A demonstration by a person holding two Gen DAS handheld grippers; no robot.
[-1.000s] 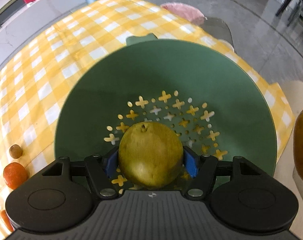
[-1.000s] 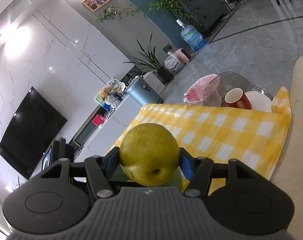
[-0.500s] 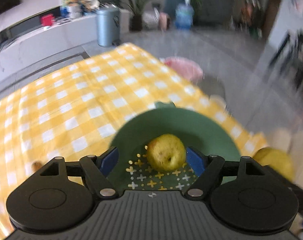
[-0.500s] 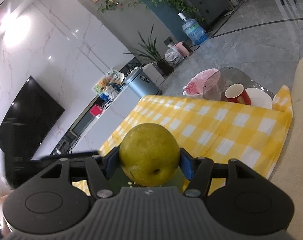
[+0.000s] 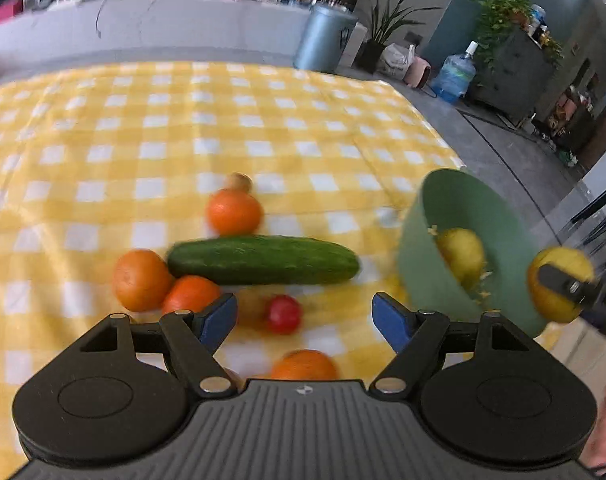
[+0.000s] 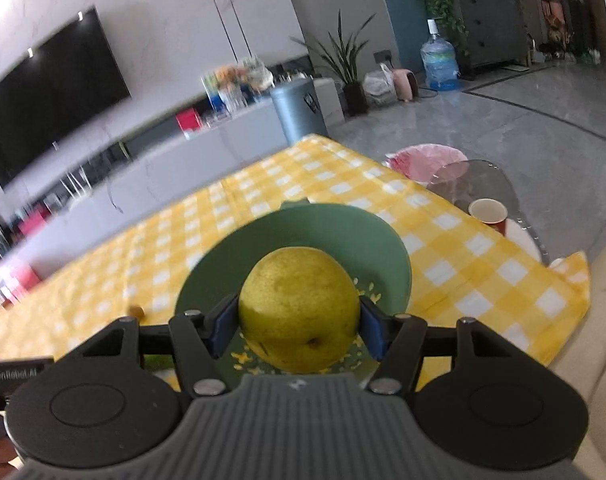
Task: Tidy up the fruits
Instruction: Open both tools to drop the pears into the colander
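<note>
Yellow-and-white checked cloth (image 5: 263, 120) covers the surface on which we see the fruit. Our left tongs (image 5: 305, 316) stand wide with nothing between the blue pads (image 5: 219, 316). Just ahead of them lies a small red fruit (image 5: 283, 313); beyond it a cucumber (image 5: 263, 260) lies crosswise, with two oranges (image 5: 143, 280) touching each other at its left end and a third orange (image 5: 233, 213) just behind it. A small brown fruit (image 5: 239, 181) sits behind that orange, and another orange (image 5: 304, 365) shows close under the tongs. To the right of the left tongs we see the green bowl (image 5: 419, 264) with one yellow pear (image 5: 461, 254) inside it.

Our right tongs (image 6: 299, 326) hold a second yellow pear (image 6: 299, 312), gripped on both sides by their pads, above the near part of the green bowl (image 6: 303, 228). To the right of these tongs, off the cloth, a red cup (image 6: 489, 214) stands on a glass side table (image 6: 475, 178).
</note>
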